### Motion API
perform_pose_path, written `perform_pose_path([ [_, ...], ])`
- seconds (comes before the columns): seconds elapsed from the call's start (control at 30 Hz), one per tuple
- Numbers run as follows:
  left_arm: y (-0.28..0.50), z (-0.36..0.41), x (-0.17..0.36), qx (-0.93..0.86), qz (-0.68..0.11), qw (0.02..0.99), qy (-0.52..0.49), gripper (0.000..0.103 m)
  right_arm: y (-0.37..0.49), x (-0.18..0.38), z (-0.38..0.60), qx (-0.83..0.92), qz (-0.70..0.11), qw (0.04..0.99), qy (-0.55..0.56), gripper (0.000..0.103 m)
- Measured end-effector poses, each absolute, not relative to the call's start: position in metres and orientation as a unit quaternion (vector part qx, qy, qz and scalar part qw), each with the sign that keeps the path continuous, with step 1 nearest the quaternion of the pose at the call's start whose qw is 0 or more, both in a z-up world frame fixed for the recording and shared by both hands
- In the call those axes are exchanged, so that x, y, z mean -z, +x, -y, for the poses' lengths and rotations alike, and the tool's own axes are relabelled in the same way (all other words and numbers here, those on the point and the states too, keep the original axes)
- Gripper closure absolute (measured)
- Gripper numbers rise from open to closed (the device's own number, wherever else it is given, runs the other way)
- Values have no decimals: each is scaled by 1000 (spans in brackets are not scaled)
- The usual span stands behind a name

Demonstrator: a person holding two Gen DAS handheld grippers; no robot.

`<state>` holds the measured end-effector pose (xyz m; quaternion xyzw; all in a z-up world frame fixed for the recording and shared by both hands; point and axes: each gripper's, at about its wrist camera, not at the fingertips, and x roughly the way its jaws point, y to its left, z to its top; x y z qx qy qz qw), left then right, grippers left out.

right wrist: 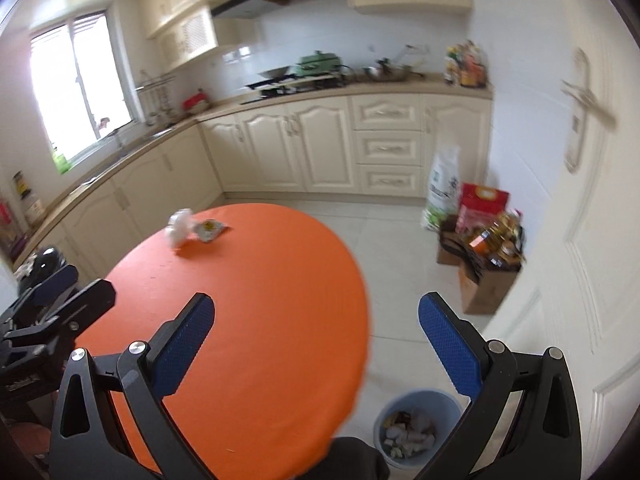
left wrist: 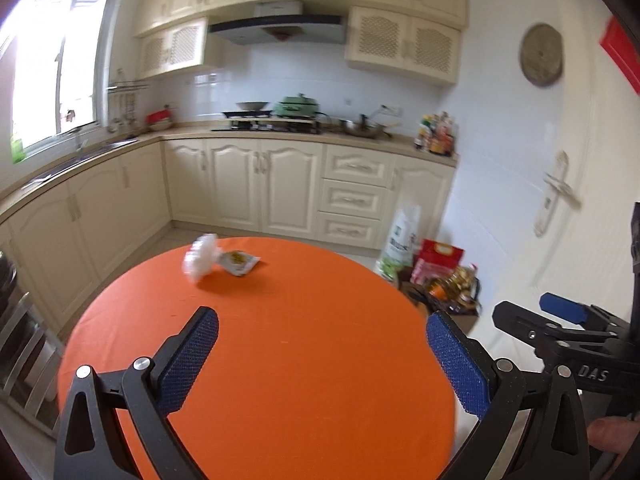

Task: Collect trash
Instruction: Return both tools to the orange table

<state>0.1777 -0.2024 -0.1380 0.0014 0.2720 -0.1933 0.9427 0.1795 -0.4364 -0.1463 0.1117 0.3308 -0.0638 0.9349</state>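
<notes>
A crumpled white plastic bag (left wrist: 201, 258) and a small yellow-green snack wrapper (left wrist: 240, 262) lie together on the far side of the round orange table (left wrist: 300, 360). They also show in the right wrist view, the bag (right wrist: 179, 227) and the wrapper (right wrist: 210, 230). My left gripper (left wrist: 320, 344) is open and empty above the table's near half. My right gripper (right wrist: 316, 328) is open and empty over the table's right edge. A blue trash bin (right wrist: 416, 428) with several scraps stands on the floor below the right gripper.
Kitchen cabinets (left wrist: 256, 184) run along the back and left. Bags, a red box and oil bottles (right wrist: 480, 236) sit on the floor by a white door (right wrist: 580, 200). A chair (left wrist: 24, 352) stands left of the table. The right gripper shows in the left wrist view (left wrist: 560, 332).
</notes>
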Motion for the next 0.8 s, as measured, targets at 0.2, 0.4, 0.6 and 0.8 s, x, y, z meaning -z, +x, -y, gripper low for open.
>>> perform_pose_path([
  [0.2,175,138,142,129,-261,956,-30,1,215,129,364,-6,-312,948,58,0],
  [0.4,197,108,151,77,-260,961,-45,1,258,132,315,-56,-310,949,24,0],
  [0.6,256,105,158,58,-273,960,-36,1,313,147,297,-68,-326,943,7,0],
  [0.8,363,151,166,71,-307,949,16,1,389,186,303,-66,-378,923,4,0],
])
